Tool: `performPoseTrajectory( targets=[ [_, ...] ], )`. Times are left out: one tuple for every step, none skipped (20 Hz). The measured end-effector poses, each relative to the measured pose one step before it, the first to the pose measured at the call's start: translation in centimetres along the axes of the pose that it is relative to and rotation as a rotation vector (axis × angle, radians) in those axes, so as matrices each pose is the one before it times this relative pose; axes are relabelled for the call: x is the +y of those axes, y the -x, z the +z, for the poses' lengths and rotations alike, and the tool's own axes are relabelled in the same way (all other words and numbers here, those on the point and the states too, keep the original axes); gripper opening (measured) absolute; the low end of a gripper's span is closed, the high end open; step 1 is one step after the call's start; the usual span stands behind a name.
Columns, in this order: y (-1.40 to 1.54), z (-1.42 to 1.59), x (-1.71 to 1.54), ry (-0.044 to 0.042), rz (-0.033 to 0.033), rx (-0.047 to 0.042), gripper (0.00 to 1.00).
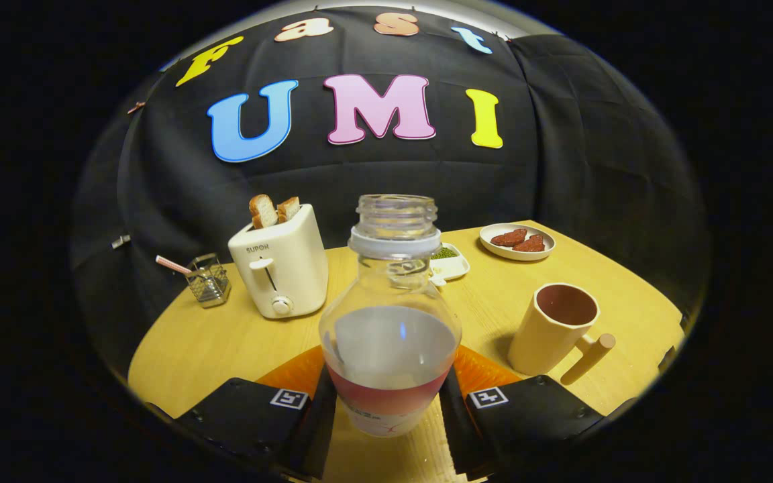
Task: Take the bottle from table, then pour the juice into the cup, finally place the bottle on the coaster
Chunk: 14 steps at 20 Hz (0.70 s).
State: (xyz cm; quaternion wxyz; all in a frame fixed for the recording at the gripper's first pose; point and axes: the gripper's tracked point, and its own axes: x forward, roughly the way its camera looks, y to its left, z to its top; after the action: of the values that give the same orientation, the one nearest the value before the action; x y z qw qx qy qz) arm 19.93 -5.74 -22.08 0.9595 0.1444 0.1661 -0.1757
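Gripper [386,402] fingers pinch the uncapped bottle [390,322] upright, pale liquid half full; empty cup [557,329] just right, toaster [280,265] holds two toast slices [272,210]

Toaster [282,272] with toast [272,210], wire basket [209,280], plate [517,241]

Bottle [390,315] upright btwn gripper [386,402] fingers, both pressing its sides, over coaster [292,372] on table [198,342]. Cup [556,327] near, to right. Toaster [280,268] behind-left w/ bread [272,210] in slots; wire basket [208,280] left of toaster. Small dish [452,261] behind bottle; plate [517,241] w/ food far right.
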Motion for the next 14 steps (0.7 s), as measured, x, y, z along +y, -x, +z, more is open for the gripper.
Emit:
performPoseTrajectory(
  targets=[
    [0.518,0.176,0.076,-0.03759,0.00401,0.01586,0.71],
    [0.635,0.318,0.151,-0.03379,0.00782,0.00426,0.71],
    [0.666,0.144,0.083,-0.03517,0.01124,0.00835,0.71],
    [0.550,0.208,0.072,-0.03821,0.01821,0.01120,0.71],
    [0.668,0.181,0.306,-0.03481,0.02163,0.00958,0.71],
    [0.545,0.374,0.108,-0.03299,0.01794,0.00610,0.71],
    [0.459,0.429,0.126,-0.03129,0.01968,0.00441,0.71],
    [0.267,0.509,0.015,-0.03479,0.01485,0.00452,0.71],
    [0.171,0.367,-0.008,-0.03932,0.01765,0.00856,0.71],
    [0.012,0.460,0.055,-0.03818,0.01230,0.00597,0.71],
    [-0.038,0.438,0.062,-0.03630,0.00991,0.00401,0.71],
    [-0.025,0.413,0.022,-0.03685,0.01161,0.00586,0.71],
    [0.016,0.449,0.070,-0.03897,0.01161,0.00729,0.71],
    [0.005,0.678,-0.101,-0.04062,0.01103,0.00063,0.72]
  ],
)
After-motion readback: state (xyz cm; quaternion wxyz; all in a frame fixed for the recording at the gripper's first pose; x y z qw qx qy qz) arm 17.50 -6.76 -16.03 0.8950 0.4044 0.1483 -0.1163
